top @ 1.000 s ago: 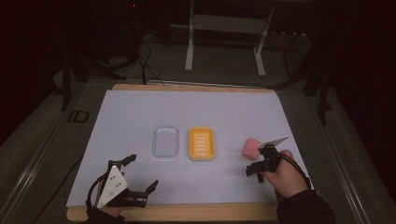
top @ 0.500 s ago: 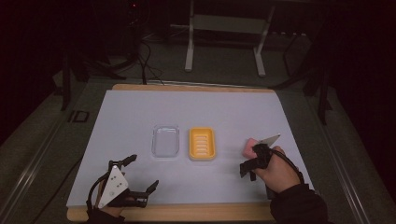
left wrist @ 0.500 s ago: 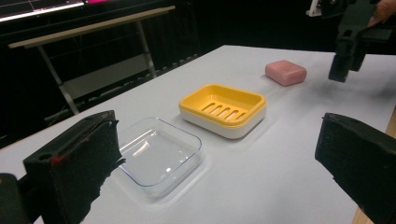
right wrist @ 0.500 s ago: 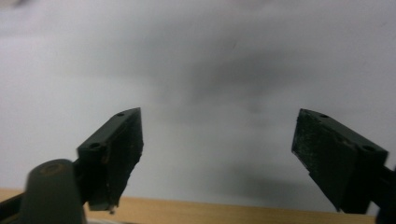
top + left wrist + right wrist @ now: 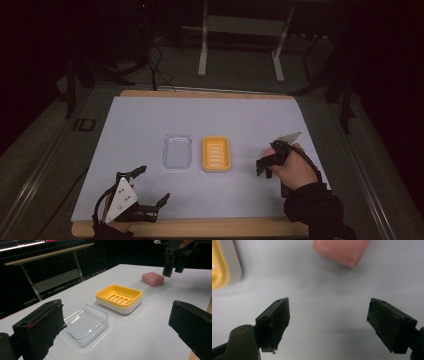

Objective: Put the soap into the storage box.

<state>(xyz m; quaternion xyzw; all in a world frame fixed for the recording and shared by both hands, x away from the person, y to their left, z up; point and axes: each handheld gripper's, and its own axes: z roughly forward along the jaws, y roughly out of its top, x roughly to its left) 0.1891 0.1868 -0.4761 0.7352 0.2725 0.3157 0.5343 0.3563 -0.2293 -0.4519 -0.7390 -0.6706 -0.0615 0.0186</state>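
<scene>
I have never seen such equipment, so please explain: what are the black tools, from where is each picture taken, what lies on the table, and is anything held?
There is no robot here. A person holds a hand tool with two black jaws in each hand: the left gripper and the right gripper. The high view comes from a fixed camera above the table. The other two pictures come from small cameras riding on each gripper, looking along its own jaws.

On the table lie a clear plastic dish, a yellow soap dish beside it, and a pink soap bar. In the right gripper view the soap lies beyond the open jaws, untouched. Both grippers are open and hold nothing.
</scene>
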